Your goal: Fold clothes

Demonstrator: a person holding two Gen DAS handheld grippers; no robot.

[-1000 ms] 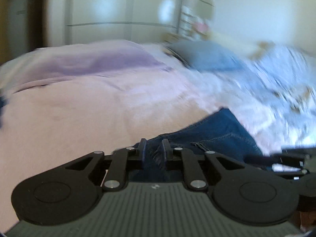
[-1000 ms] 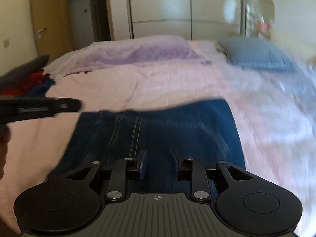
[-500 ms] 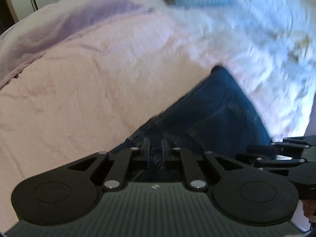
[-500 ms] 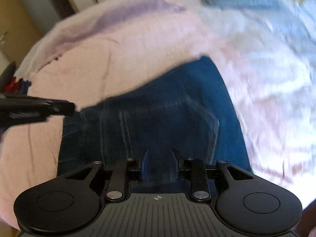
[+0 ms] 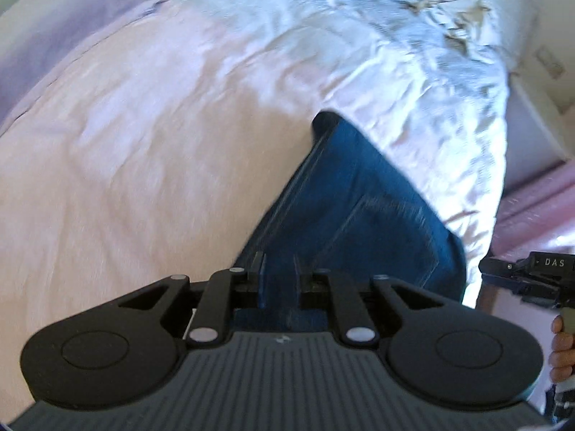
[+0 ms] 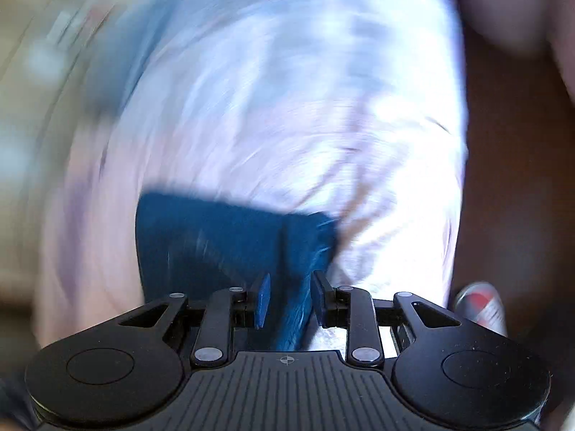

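Left wrist: jeans (image 5: 359, 215) now steeper, both grippers' fingers (image 5: 259, 276) still pinching denim.

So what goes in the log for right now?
item: jeans | left claw: gripping jeans | right claw: gripping jeans | on: bed

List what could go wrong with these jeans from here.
The left tool grips only a narrow edge of the jeans, so denim may slip free. The right tool view is heavily blurred; its grip could shift. The jeans lie near the bed's edge and might slide off.
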